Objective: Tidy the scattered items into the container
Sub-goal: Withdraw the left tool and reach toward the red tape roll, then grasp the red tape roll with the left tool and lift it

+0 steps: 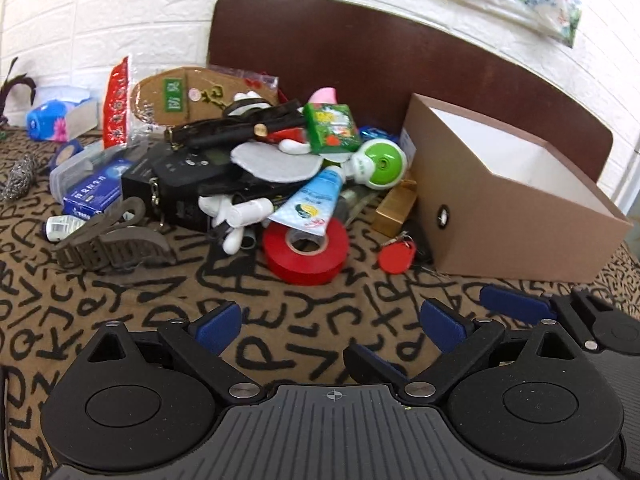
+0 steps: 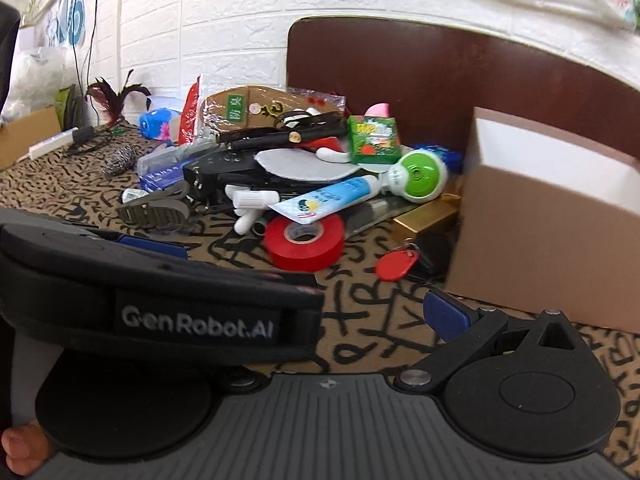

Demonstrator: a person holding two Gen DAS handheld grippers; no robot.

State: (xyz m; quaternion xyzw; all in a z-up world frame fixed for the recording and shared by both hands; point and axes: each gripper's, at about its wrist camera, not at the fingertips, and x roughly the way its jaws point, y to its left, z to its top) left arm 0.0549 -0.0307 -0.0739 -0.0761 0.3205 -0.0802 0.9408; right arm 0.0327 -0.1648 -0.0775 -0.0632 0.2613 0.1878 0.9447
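— Nothing showed in the box (image 1: 516, 216) that I could see; its white inside looked bare, though the floor was hidden. The whole pile (image 1: 256, 160) lay on the desk (image 1: 120, 312) just left of it.

— And your jaws?

— My left gripper (image 1: 332, 326) stood spread and held nothing. My right gripper (image 2: 312, 312) I couldn't judge: one blue finger (image 2: 446, 316) showed, the other sat behind the left tool's strap.

— Room to move?

— Bare cloth lay between me and the pile. The tape (image 1: 306, 250) and red tag (image 1: 396, 258) lay nearest, apart from the heap. The tag sat near the box wall, a tight spot, I judged. A headboard (image 1: 400, 64) closed the back.
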